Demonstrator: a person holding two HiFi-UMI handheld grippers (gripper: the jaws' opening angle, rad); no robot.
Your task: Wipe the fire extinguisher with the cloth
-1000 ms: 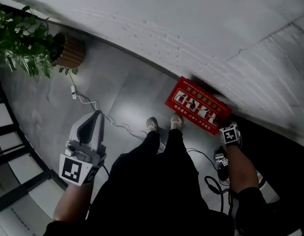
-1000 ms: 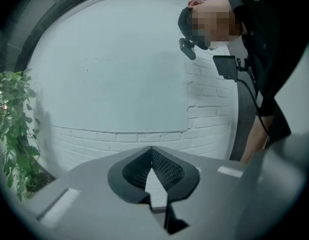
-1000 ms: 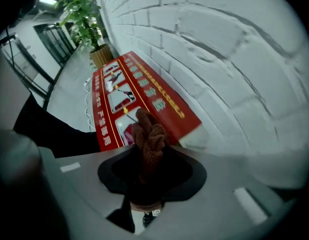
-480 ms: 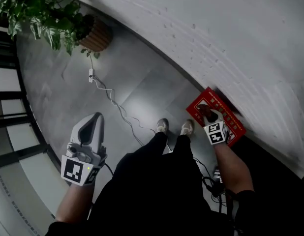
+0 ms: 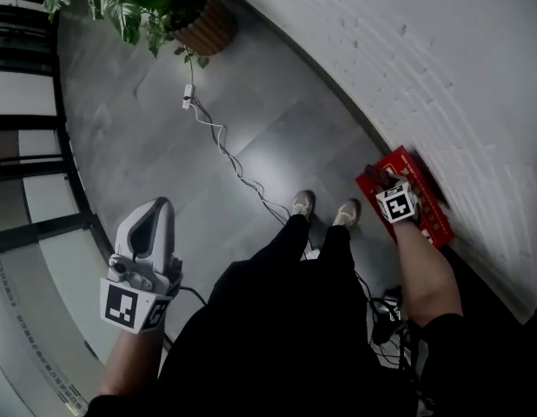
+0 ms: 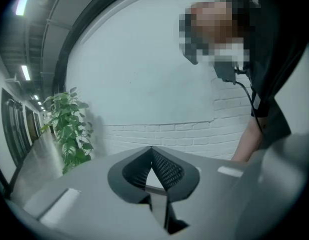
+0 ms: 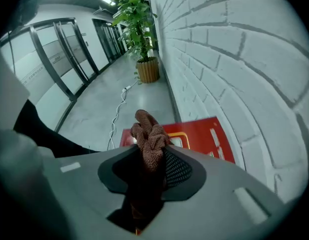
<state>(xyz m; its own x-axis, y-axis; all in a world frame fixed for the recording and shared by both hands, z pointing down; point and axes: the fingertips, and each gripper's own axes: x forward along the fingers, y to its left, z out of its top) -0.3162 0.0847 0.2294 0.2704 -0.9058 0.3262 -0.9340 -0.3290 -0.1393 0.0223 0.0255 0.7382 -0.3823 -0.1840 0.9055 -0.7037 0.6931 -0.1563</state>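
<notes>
A red fire extinguisher box (image 5: 432,215) stands on the floor against the white brick wall. My right gripper (image 5: 380,181) hangs over its near end, pointing steeply down, shut on a bunched brown cloth (image 5: 374,177). In the right gripper view the cloth (image 7: 149,136) sticks out past the jaws, with the red box (image 7: 207,136) and its yellow-framed window just beyond. The extinguisher itself is hidden. My left gripper (image 5: 155,207) is held out at the left, far from the box. Its jaws (image 6: 151,151) meet at the tips with nothing between them.
The person's shoes (image 5: 303,203) stand next to the box. A white cable (image 5: 225,150) runs across the grey floor to a potted plant (image 5: 155,3) by the brick wall (image 5: 442,76). Black cables (image 5: 386,315) lie at the right. Glass partitions (image 5: 25,146) line the left.
My right gripper has swung from beside the red box to above it, the cloth still in its jaws. The head view has turned, and the left gripper has shifted a little.
</notes>
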